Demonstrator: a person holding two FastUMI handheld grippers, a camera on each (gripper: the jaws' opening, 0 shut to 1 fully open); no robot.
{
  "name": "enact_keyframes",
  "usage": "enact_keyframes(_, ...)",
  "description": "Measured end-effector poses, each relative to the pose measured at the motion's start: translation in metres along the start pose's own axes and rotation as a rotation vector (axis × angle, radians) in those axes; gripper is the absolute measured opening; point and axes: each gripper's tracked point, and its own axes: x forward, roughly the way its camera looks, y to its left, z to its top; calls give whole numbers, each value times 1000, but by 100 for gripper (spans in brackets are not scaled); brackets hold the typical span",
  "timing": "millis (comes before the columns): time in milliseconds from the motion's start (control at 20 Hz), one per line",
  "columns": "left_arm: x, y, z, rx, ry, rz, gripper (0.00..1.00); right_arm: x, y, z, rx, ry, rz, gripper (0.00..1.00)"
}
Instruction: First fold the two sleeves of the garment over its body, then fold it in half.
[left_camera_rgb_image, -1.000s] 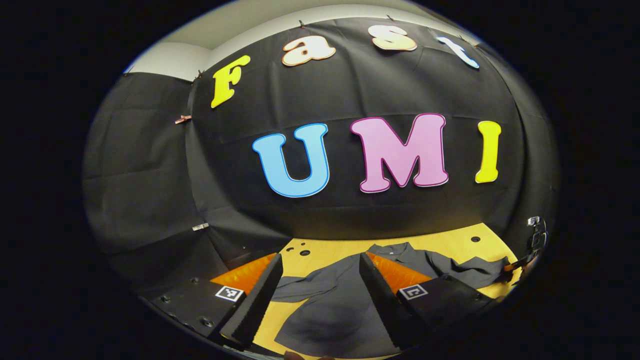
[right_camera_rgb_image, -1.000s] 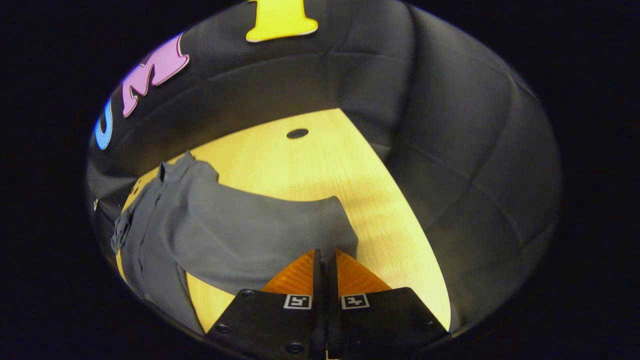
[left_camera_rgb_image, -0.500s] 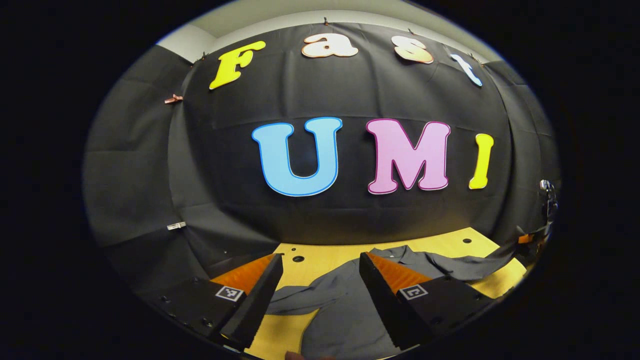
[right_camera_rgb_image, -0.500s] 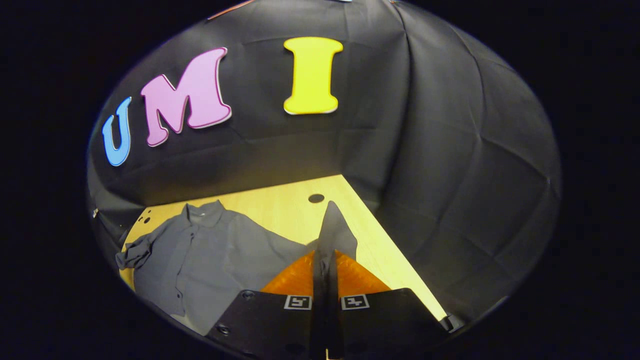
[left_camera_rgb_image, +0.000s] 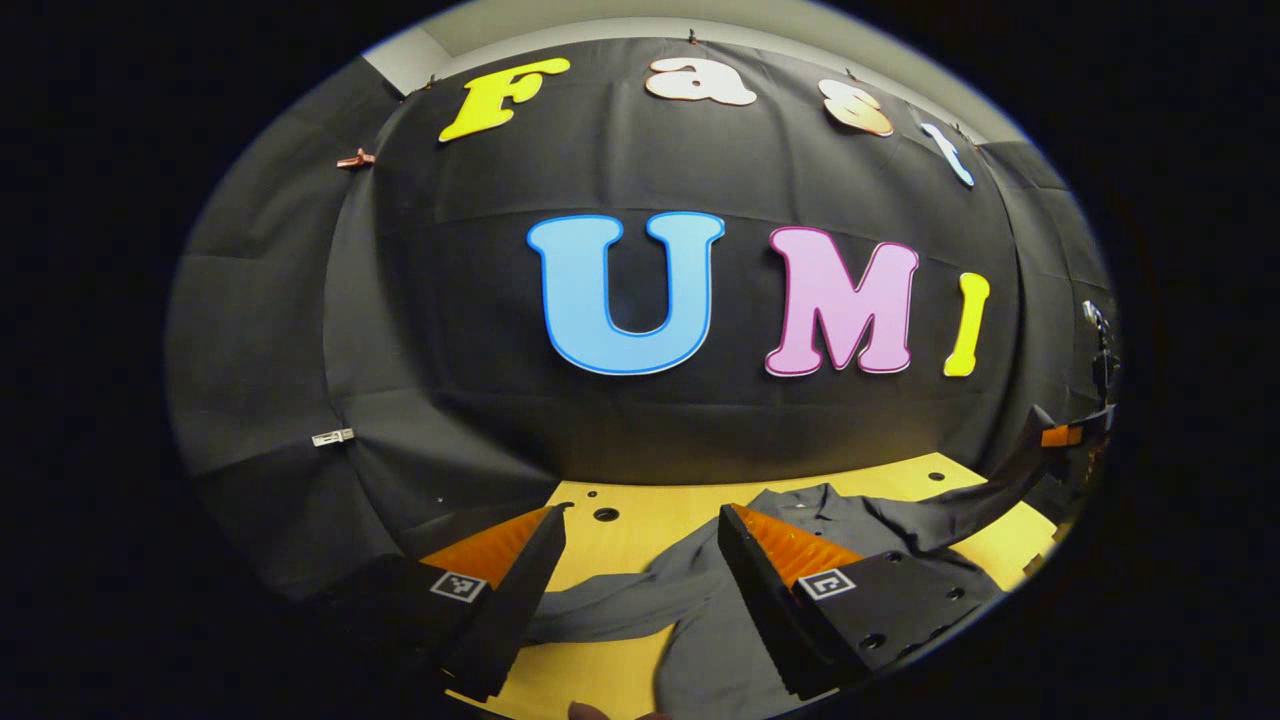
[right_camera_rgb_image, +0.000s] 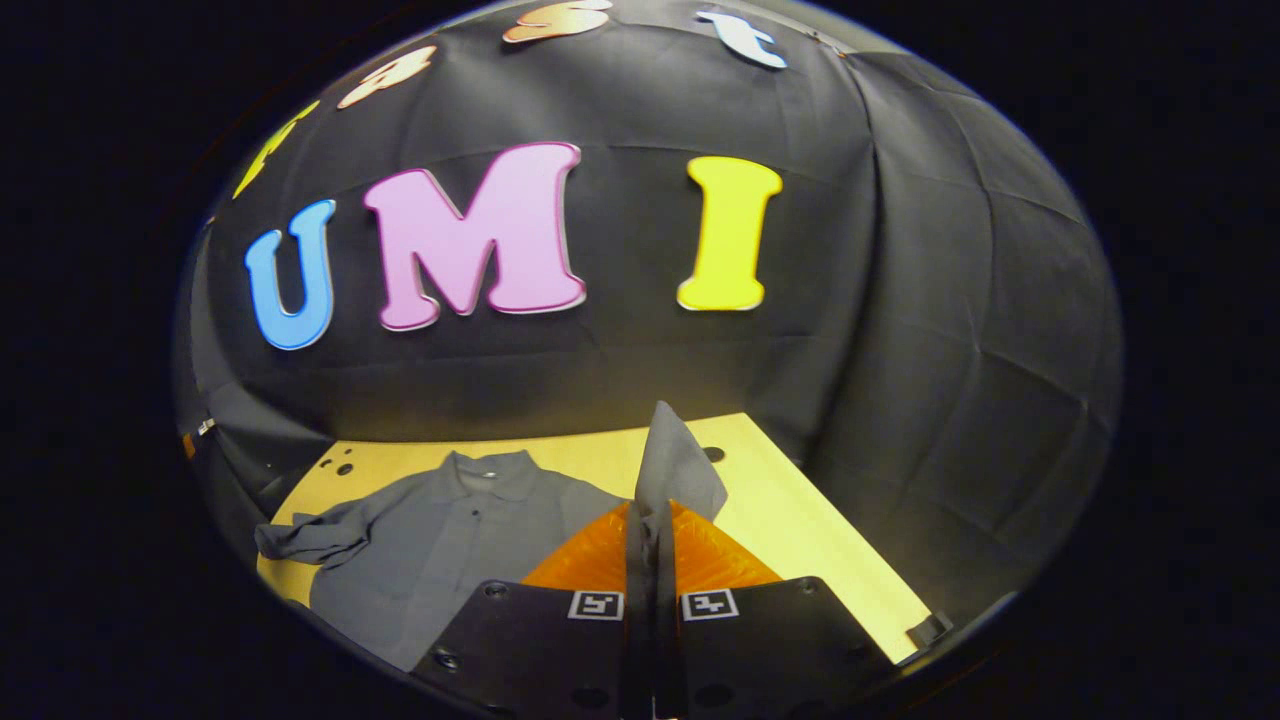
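Shirt-wise, the grey garment lies on the light wooden table, collar pointing toward the back wall. Nearest in the right gripper view, the right gripper is clamped tight on the cuff end of the right sleeve, both fingers pressing the cloth, which pokes up above the tips toward 12 o'clock like a little flag. So that sleeve is lifted clear of the table. Off at 9 o'clock from the gripper, the shirt body spreads flat, and further out at about 10 o'clock the left sleeve sits bunched and wrinkled near the table's left edge. Past the collar, a few small holes dot the tabletop.

Over in the left gripper view, the left gripper hangs wide open above the shirt, holding nothing, its fingers apart with the crumpled left sleeve showing between them. Out toward 3 o'clock, the right sleeve stretches up taut off the table to the other gripper at the far right edge. Behind everything hangs the black cloth wall.
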Motion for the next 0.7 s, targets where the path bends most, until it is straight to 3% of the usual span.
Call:
enact_keyframes(300, 16, 57, -27, 21, 9, 28, 97, 2, 105, 3, -37, -34, 118, 6)
enact_keyframes(700, 37, 118, -88, 22, 77, 79, 97, 12, 232, -39, -97, 30, 309, 6)
